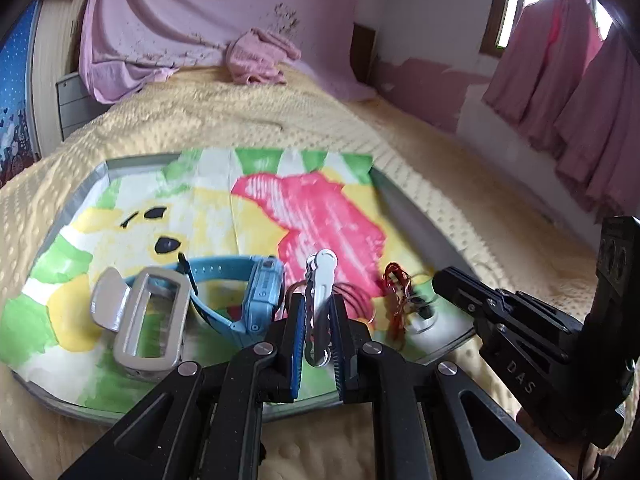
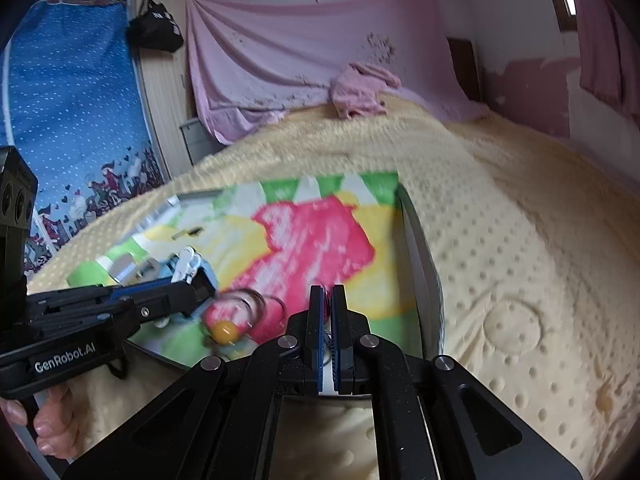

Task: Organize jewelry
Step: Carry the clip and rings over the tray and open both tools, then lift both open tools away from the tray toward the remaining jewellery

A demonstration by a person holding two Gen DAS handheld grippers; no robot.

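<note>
A grey tray (image 1: 404, 208) lined with a colourful cloth lies on the bed. My left gripper (image 1: 316, 312) is shut on a silver hair clip (image 1: 322, 280) and holds it over the tray's near edge. Left of it lie a blue watch (image 1: 256, 288) and a grey open case (image 1: 150, 316). Right of it lie a red string bracelet (image 1: 396, 300) and thin bangles (image 1: 352, 300). My right gripper (image 2: 327, 300) is shut; something dark red shows between its pads, unclear what. In the right wrist view the bangles (image 2: 248, 304) and a yellow bead (image 2: 224, 331) lie on the tray (image 2: 420, 248).
The tray rests on a cream dotted blanket (image 2: 520, 280). A pink crumpled cloth (image 1: 260, 56) lies at the far end of the bed, a pink sheet (image 1: 224, 8) hangs behind it. A blue patterned panel (image 2: 76, 112) stands at the left.
</note>
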